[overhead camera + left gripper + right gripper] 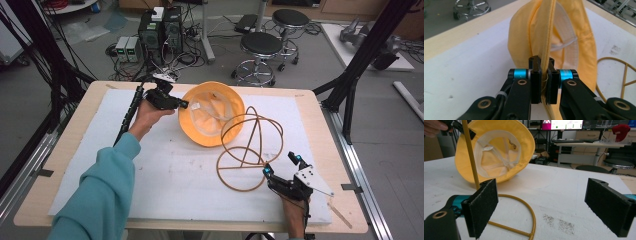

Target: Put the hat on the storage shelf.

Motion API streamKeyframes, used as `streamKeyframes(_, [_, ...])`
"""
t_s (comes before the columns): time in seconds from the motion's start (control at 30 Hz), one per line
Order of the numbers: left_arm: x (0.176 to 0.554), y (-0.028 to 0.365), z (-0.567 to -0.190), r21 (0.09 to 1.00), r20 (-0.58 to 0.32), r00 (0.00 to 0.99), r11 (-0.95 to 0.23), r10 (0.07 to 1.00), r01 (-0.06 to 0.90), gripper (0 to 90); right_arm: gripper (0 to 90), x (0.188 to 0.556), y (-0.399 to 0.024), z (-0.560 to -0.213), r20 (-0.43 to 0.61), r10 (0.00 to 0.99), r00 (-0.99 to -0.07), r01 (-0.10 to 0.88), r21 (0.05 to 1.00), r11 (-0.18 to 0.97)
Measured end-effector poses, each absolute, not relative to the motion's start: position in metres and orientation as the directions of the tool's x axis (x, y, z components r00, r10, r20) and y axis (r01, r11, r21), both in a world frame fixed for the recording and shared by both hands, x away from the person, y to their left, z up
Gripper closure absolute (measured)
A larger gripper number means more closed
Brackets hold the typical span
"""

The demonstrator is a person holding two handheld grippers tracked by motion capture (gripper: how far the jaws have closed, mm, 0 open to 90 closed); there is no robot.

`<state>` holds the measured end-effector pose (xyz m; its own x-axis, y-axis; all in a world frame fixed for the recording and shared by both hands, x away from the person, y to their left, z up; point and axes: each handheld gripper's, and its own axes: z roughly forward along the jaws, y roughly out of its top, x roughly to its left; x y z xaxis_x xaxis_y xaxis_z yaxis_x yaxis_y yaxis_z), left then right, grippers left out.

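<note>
Evidently the left gripper (543, 82) pinches the yellow hat (212, 114) by its brim, tilting it toward the wire stand (250, 150), perhaps for mounting; the right gripper (549, 207) waits wide open, empty, near.

A lab: computer towers (160, 30), tangled cables (55, 70), stools (261, 47).

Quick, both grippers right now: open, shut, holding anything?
Left gripper: shut on the yellow hat brim.
Right gripper: open, holding nothing, by the wire stand.
</note>
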<state>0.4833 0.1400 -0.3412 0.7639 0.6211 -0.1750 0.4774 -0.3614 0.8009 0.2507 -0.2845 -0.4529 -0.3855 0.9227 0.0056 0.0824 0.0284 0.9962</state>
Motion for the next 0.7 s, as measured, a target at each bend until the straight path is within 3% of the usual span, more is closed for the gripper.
streamKeyframes(0.7, [0.483,0.198,-0.315,0.839,-0.111,0.692,-0.305,0.714,0.450,85.2,10.4,0.251,-0.284,-0.453,0.005,0.922,-0.388,0.083,0.996,0.029])
